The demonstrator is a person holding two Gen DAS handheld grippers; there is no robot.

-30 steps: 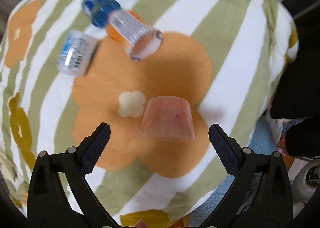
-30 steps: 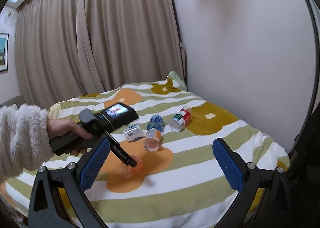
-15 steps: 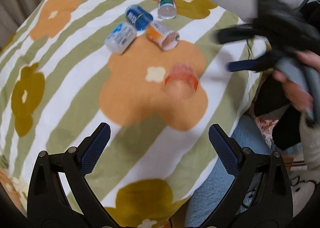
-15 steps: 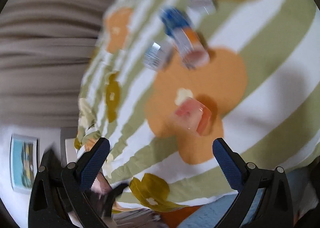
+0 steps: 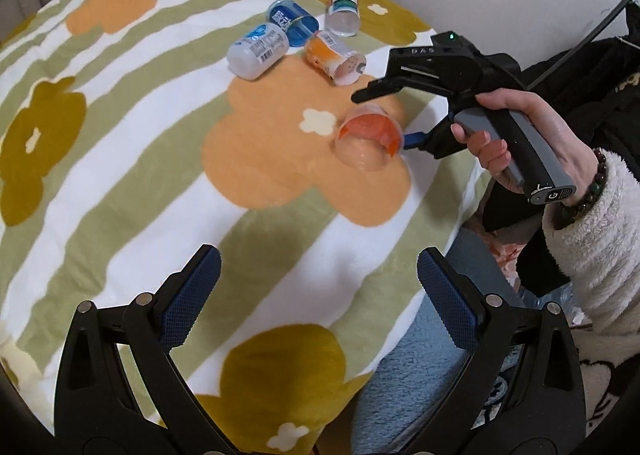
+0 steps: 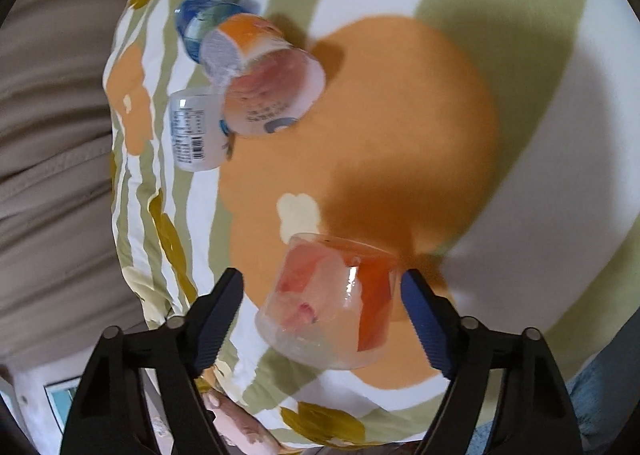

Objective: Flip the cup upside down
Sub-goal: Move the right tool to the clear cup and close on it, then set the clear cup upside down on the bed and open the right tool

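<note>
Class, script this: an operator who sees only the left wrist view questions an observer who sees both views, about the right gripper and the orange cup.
Operator: Is the right gripper clamped on the cup?
Observer: No. The right wrist view shows it open, with the cup between its fingers.
Operator: Does either pad touch the cup?
Observer: One pad stands clear of the cup. The other looks to be right at its wall.

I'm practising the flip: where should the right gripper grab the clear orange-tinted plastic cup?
Across the sidewall of the clear orange-tinted plastic cup, mid-height, one pad per flank. It sits between the open fingers of the right gripper, and its tapered wall probably slips nearer the rim.
</note>
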